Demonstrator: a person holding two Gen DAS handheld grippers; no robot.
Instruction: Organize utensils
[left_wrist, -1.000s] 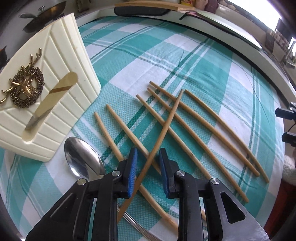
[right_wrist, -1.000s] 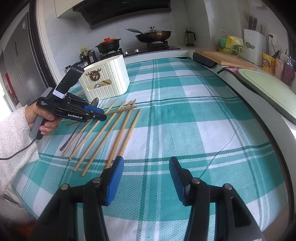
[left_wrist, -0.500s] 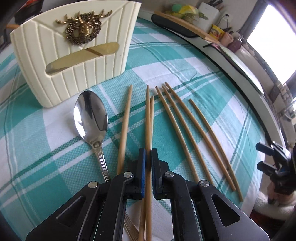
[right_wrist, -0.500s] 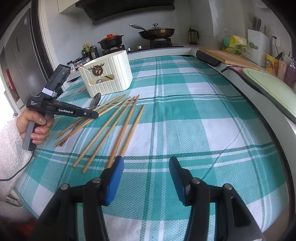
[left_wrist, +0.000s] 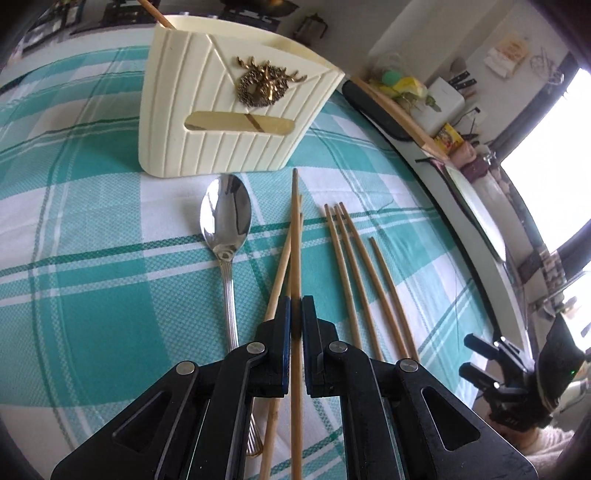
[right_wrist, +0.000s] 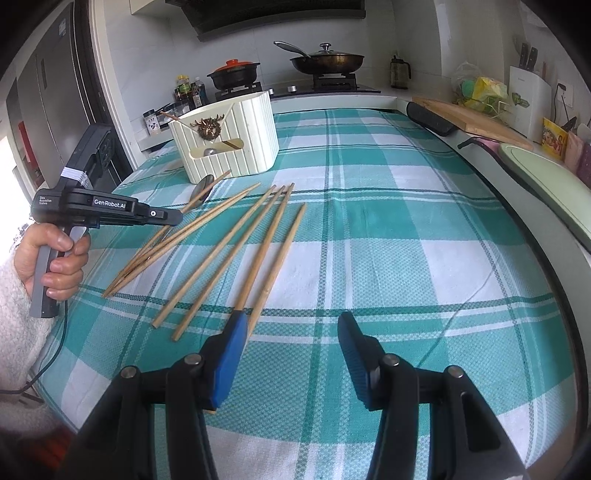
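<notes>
Left hand-held gripper (left_wrist: 295, 314): jaws closed on one slim round wooden chopstick (left_wrist: 295, 229), its tip just short of the cream ribbed holder (left_wrist: 207, 147). Advice: tilt the stick upright before lowering it in, clear of the rim. Right hand-held gripper (right_wrist: 290, 354): parted, empty. Loose chopsticks (right_wrist: 258, 240) and polished steel spoon (left_wrist: 226, 218) lie on the bench's woven teal-check cloth (right_wrist: 406, 258).

Left claw clamped, right claw apart

The left claw (left_wrist: 294, 325) has its pads pressed together, tilted downward in a hand (right_wrist: 55, 258); the right claw (right_wrist: 291, 354) hangs half-spread.
</notes>
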